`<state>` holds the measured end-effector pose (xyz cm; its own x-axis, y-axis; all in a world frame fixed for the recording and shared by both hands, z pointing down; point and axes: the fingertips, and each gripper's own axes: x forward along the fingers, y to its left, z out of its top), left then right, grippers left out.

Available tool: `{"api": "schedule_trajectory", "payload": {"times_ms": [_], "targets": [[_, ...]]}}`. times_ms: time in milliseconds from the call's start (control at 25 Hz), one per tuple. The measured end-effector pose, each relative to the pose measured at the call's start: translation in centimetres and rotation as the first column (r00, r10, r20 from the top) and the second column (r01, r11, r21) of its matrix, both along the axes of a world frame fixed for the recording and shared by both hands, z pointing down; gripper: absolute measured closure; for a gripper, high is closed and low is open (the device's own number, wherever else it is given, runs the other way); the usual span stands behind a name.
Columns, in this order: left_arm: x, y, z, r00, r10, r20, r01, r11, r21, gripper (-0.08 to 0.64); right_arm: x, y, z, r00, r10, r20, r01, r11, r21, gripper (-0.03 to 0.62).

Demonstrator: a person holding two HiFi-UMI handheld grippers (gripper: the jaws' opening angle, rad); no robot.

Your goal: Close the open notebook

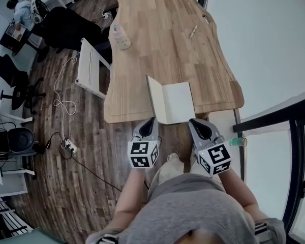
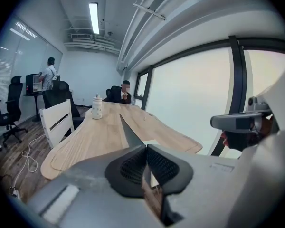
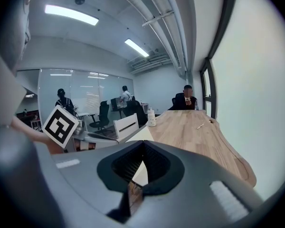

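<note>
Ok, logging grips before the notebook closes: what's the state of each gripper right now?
Left gripper: jaws shut on the notebook cover.
Right gripper: jaws shut; whether they pinch anything cannot be told.

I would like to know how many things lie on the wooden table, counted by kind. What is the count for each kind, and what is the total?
notebook: 1
bottle: 1
pen: 1
small curved item beside the pen, too small to identify: 1
Total: 4
</note>
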<state>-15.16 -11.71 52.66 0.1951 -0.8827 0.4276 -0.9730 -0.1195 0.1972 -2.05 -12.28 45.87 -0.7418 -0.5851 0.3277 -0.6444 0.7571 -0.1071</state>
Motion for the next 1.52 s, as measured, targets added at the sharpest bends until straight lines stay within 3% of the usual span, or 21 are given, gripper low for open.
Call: {"api": "schedule_trajectory", "payload": {"times_ms": [640, 1520], "targets": [[6.6, -2.4, -0.5, 0.990, 0.139, 0.008, -0.139, 0.990, 0.017, 0.548, 5.0, -1.3, -0.4, 0.996, 0.088, -0.010, -0.088, 0.996, 0.008, 0.591], [13.4, -4.8, 2.9, 0.957, 0.291, 0.012, -0.290, 0.955, -0.054, 0.548, 8.6, -2.8, 0.6, 0.984, 0.176, -0.018, -0.177, 0.984, -0.026, 0.591]]}}
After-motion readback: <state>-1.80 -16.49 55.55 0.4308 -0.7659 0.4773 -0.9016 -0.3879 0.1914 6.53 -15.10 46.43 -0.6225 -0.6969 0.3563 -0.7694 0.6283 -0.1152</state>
